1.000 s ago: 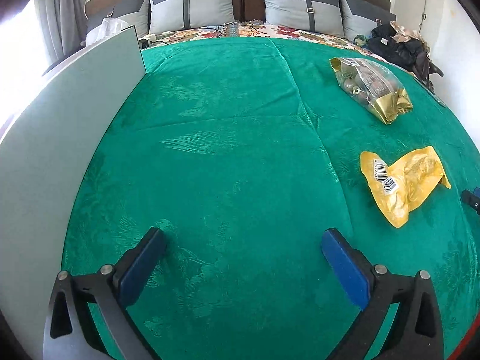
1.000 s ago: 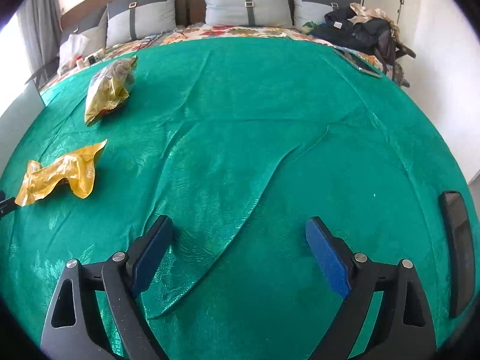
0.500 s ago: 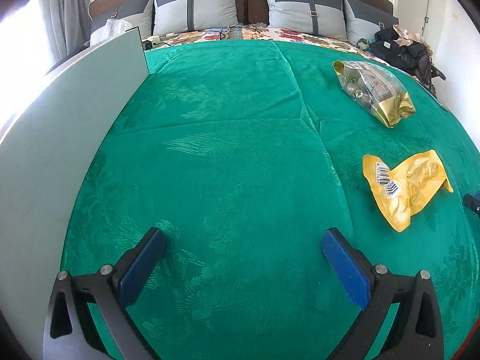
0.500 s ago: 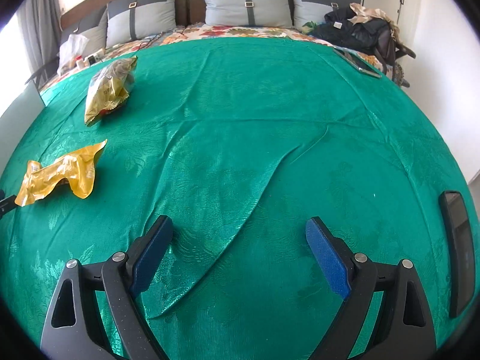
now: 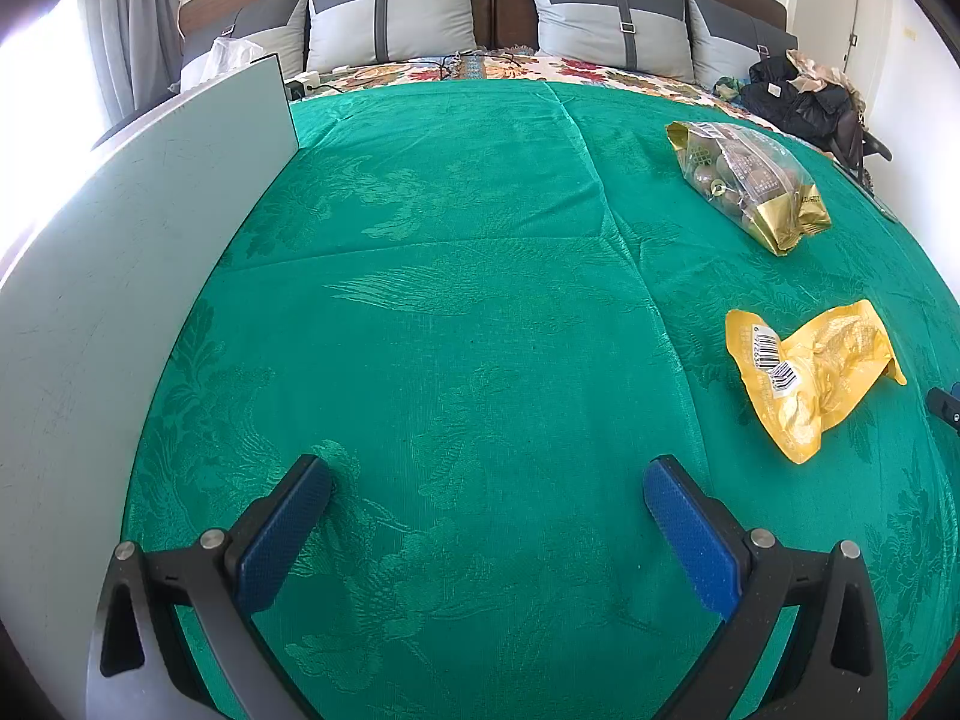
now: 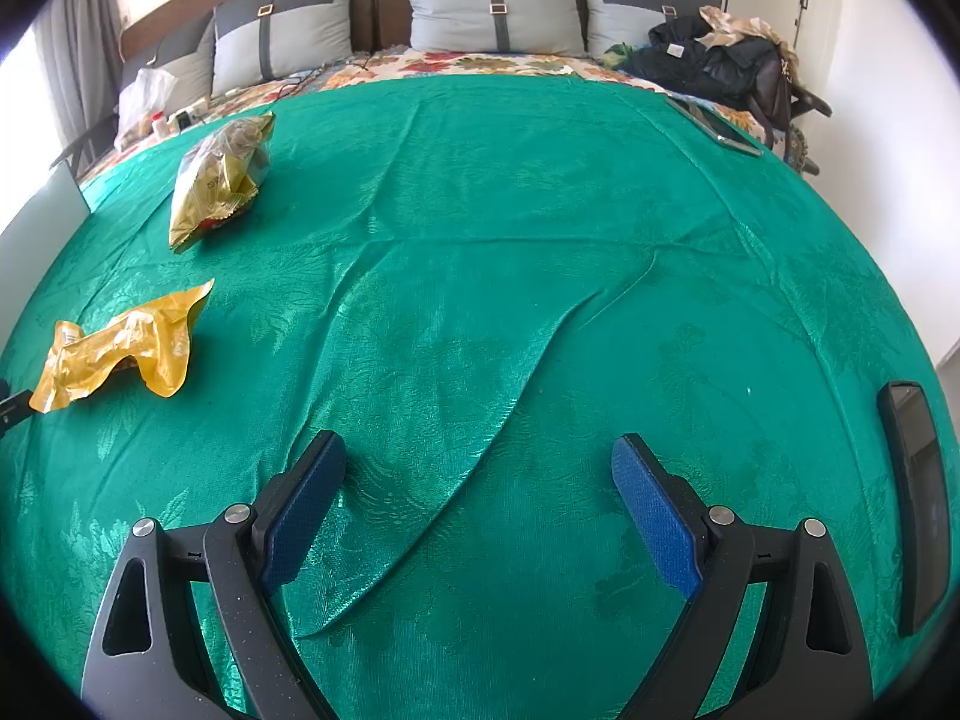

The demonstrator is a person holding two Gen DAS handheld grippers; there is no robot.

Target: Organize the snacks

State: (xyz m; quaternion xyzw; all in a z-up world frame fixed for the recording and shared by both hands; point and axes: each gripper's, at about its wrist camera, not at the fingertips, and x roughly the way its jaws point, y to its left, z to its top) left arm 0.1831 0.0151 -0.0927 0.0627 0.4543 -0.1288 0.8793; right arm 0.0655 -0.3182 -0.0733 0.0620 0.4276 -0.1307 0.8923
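Counted on the green bedspread (image 5: 468,324): two snack packets, namely one clear-and-gold bag of round snacks (image 5: 747,183) (image 6: 222,177) and one crumpled yellow packet (image 5: 807,375) (image 6: 120,354). One pale flat board (image 5: 108,312) along the left edge. One dark phone-like slab (image 6: 915,498) at the right edge, plus one flat tablet-like item (image 6: 714,127) near the far right corner; exact type not determinable. Four grey cushions against the headboard, e.g. (image 5: 393,18). One pile of dark clothing (image 6: 714,63). One white plastic bag (image 6: 144,93). Two grippers, one left (image 5: 486,495) and one right (image 6: 480,471), both with jaws spread and empty.
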